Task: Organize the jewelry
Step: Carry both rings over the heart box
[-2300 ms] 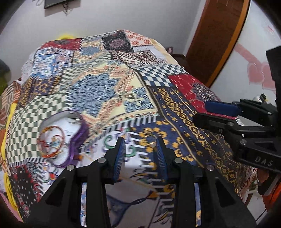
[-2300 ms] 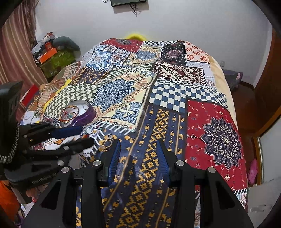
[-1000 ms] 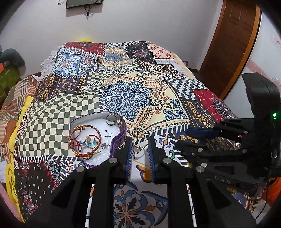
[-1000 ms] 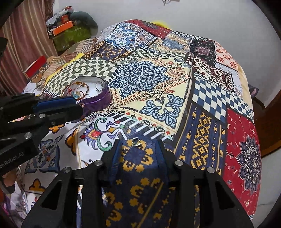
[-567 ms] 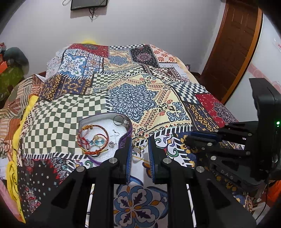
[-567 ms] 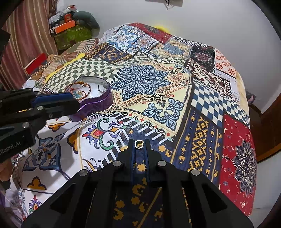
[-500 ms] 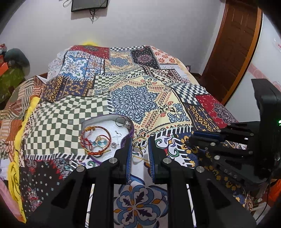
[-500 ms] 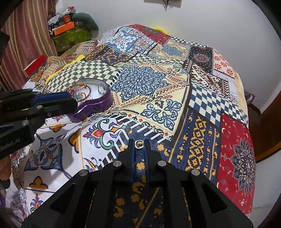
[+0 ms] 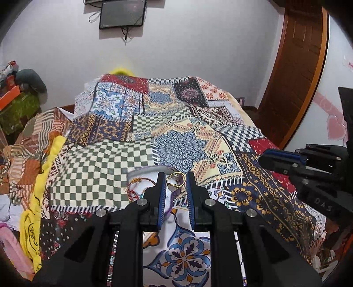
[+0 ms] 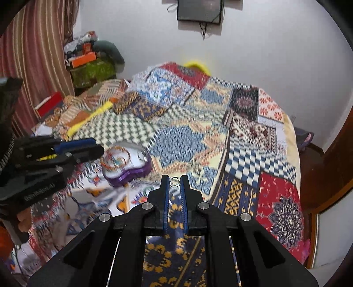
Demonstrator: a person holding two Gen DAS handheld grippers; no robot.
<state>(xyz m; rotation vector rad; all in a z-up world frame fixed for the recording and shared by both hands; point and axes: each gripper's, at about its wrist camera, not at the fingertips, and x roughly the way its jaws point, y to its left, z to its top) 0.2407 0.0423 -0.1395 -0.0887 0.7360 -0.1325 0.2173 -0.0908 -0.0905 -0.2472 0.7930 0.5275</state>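
Note:
My left gripper (image 9: 175, 176) is shut on a gold ring (image 9: 176, 185), held above the patchwork bedspread (image 9: 99, 167). Just behind its fingers sits the purple heart-shaped jewelry box (image 9: 141, 171), open, white inside, with red and orange bracelets (image 9: 134, 187). My right gripper (image 10: 174, 177) is shut on a small silver ring (image 10: 174, 182), lifted off the bedspread (image 10: 242, 159). In the blurred right wrist view the box (image 10: 132, 174) lies to the left, with the left gripper (image 10: 98, 147) beside it. The right gripper (image 9: 263, 157) shows at the right edge of the left wrist view.
The bed fills both views. A screen (image 9: 122, 13) hangs on the far white wall, and a brown door (image 9: 293, 77) stands at the right. Boxes and bags (image 10: 92, 64) pile up by a striped curtain (image 10: 33, 55) to the bed's left.
The right gripper shut on the small silver ring and lifted it. The left gripper rose with the gold ring, which now hangs in front of the box. Both views tilted up.

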